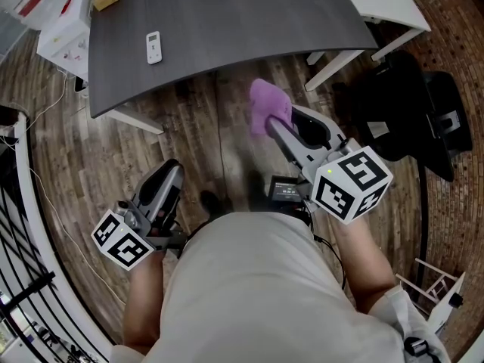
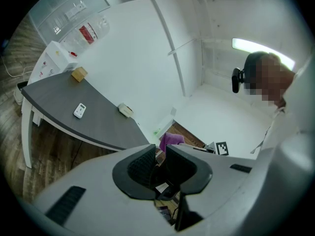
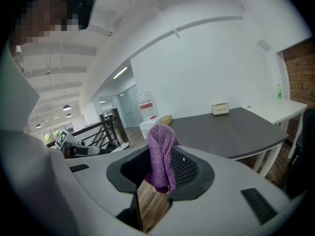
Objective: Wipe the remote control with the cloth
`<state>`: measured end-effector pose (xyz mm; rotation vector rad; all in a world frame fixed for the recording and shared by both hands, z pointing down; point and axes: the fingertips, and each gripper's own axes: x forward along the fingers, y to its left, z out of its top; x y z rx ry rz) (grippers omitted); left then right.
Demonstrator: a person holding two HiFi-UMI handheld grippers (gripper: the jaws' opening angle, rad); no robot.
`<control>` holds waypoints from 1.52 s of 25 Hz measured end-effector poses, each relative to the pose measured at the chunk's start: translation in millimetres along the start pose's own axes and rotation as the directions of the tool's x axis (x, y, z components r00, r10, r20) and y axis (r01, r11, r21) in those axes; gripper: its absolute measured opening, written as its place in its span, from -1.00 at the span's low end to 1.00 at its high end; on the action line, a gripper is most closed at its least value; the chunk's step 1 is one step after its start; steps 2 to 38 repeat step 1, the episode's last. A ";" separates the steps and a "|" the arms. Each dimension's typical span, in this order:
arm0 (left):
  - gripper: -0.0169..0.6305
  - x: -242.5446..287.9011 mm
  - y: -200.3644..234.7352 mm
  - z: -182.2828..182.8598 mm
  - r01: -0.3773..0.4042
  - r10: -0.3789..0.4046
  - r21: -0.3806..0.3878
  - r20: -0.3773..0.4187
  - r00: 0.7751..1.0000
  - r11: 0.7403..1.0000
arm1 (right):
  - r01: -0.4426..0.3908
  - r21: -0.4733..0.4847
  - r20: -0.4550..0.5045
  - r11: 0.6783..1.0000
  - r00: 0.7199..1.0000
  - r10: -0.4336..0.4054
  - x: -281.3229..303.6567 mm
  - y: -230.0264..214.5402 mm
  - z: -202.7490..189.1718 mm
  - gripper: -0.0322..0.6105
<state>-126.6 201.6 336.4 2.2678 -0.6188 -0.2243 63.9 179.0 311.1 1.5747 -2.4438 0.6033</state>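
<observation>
Head view, left to right: left claw (image 1: 172,171) pressed shut with nothing held, level above wooden floor (image 1: 198,131); white remote control (image 1: 153,48) flat on dark grey worktop (image 1: 249,17), well apart from both claws; right claw (image 1: 274,131) clamped on bunched purple cloth (image 1: 266,100), tilted downward, just short of worktop's curved front edge.

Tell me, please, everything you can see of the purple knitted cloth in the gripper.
The purple knitted cloth is a small, soft piece with a ribbed, loosely woven look. It is bunched and clamped between the jaws of the right gripper. It stands above them in a rounded hump, and a short end droops below. It is held in the air over the wooden floor, short of the dark grey table, touching nothing but the jaws.
</observation>
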 end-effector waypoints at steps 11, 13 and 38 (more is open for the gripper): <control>-0.74 0.5 -0.3 -0.3 0.001 -0.001 -0.001 -0.002 1.000 1.000 | 0.002 0.000 0.000 1.000 1.000 -0.002 -0.4 -1.1 0.2 -0.49; -0.74 0.5 -0.3 -0.3 0.001 -0.001 -0.001 -0.002 1.000 1.000 | 0.002 0.000 0.000 1.000 1.000 -0.002 -0.4 -1.1 0.2 -0.49; -0.74 0.5 -0.3 -0.3 0.001 -0.001 -0.001 -0.002 1.000 1.000 | 0.002 0.000 0.000 1.000 1.000 -0.002 -0.4 -1.1 0.2 -0.49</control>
